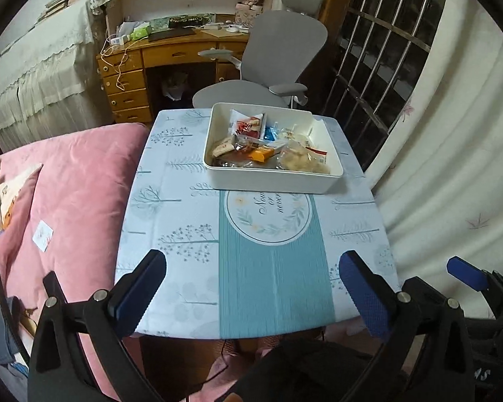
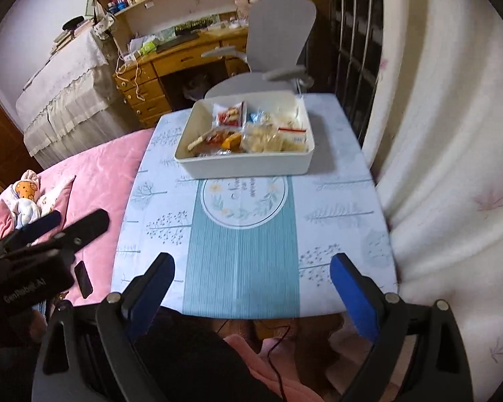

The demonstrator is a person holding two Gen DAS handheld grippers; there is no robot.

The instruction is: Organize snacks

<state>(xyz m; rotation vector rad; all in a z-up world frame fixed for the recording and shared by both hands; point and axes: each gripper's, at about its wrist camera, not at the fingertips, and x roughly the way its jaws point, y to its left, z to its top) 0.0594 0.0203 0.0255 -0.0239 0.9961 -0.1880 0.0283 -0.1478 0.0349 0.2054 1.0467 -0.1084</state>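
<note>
Two black grippers with blue pads hang at the near edge of a small table, both pointing down and across it; the left gripper (image 1: 251,288) has its fingers spread wide with nothing between them, and the right gripper (image 2: 251,284) is likewise spread wide and empty; neither touches anything. Beyond them lies a pale tablecloth (image 1: 191,221) printed with grey trees and a teal stripe down its middle; no packet lies on the cloth anywhere that either view shows. Towards the far end of the table, well away from both grippers, stands a white rectangular storage box (image 1: 275,181); inside it sits a loose heap of snack packets (image 1: 268,147) (a red-and-white pack, an orange one, clear bags of pale biscuits); they are piled rather than lined up. A grey office chair (image 1: 278,50) stands behind the table and a pink quilt (image 1: 73,181) lies to its left. Judging by this, the gathering looks done; little seems left, unless the heap needs tidying.
</note>
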